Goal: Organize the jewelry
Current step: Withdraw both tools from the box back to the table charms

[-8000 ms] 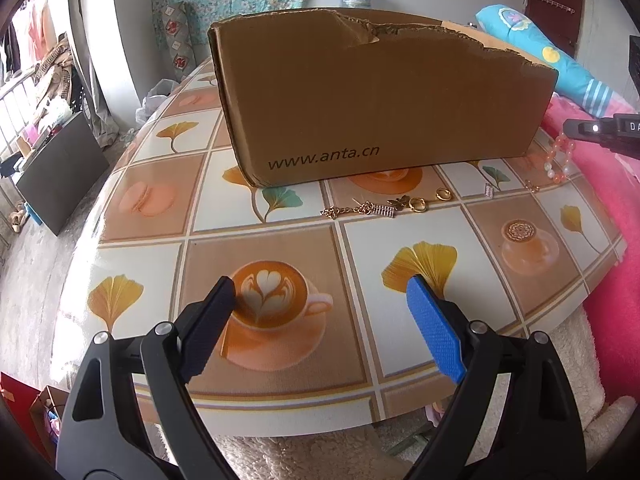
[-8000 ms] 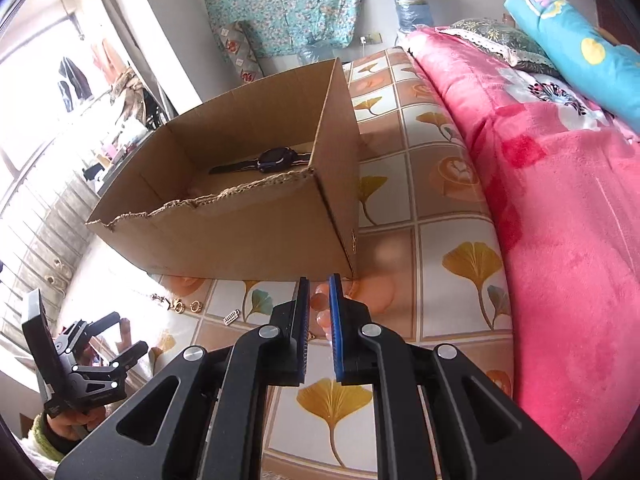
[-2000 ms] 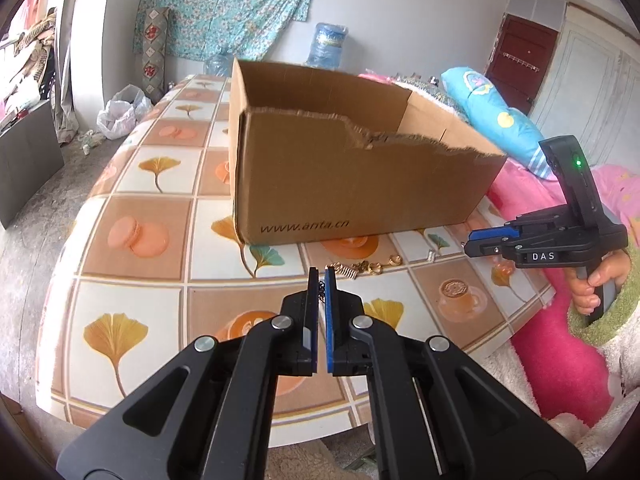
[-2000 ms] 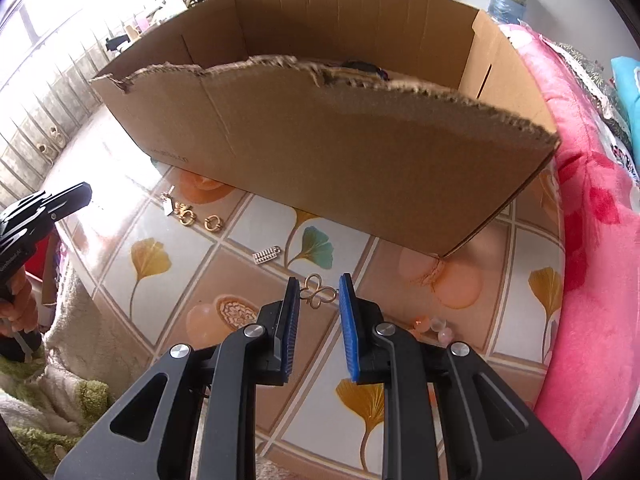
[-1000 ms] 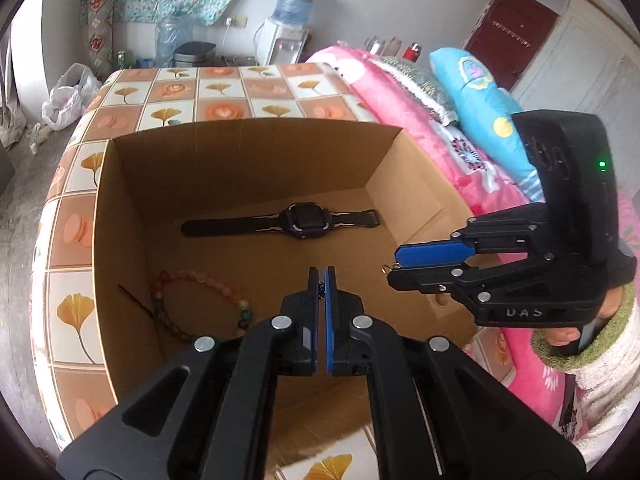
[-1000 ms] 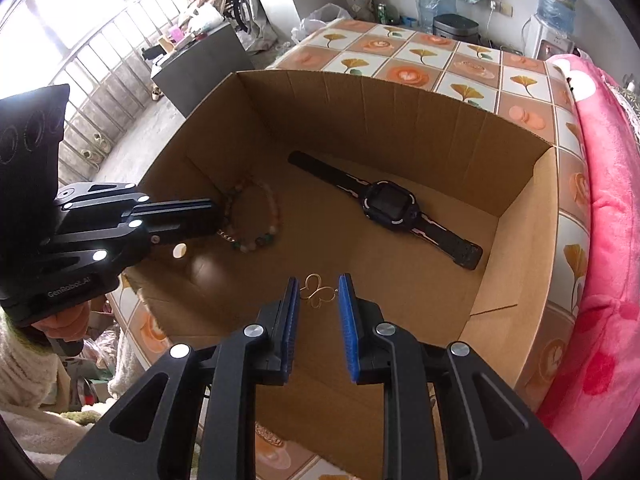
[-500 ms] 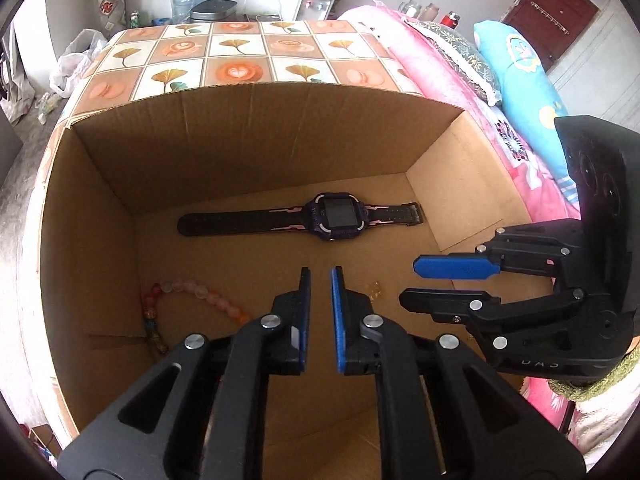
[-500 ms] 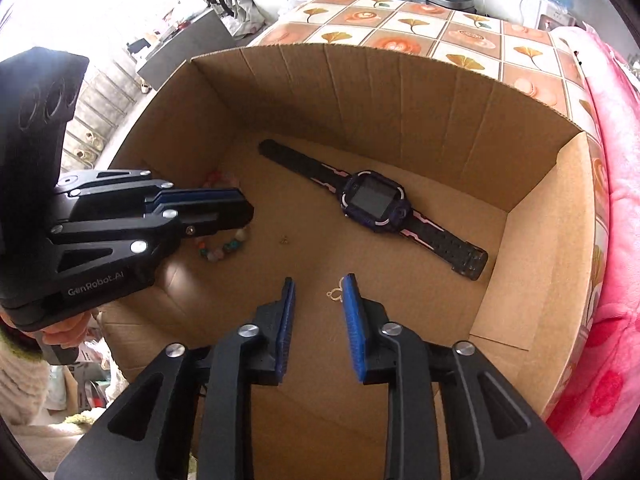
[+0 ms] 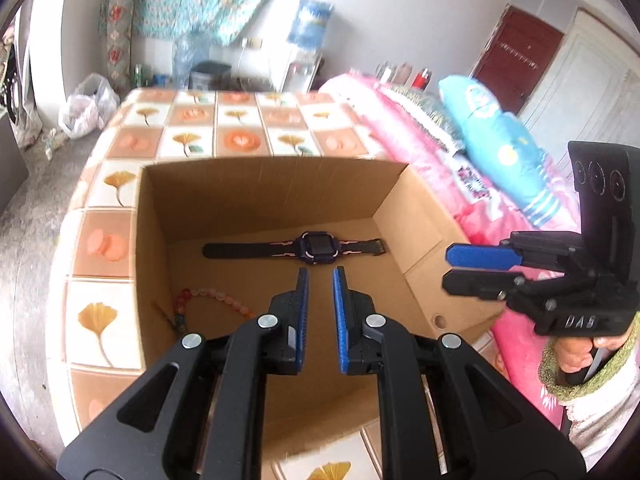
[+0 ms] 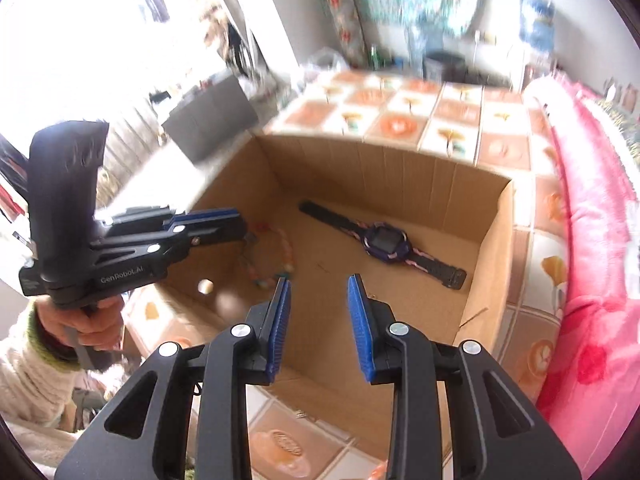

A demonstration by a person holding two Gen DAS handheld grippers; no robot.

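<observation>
Item, release step: both tools, left [image 9: 320, 292] and right [image 10: 318, 300], parted and empty above cardboard box [image 9: 420, 248]; we lift clear, small pieces probably inside.

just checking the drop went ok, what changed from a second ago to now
Both tools let go. The left tool, then shut on a small piece, and the right tool, then holding a gold charm, are now open and empty above the cardboard box. The watch and bead bracelet lie where they were.
</observation>
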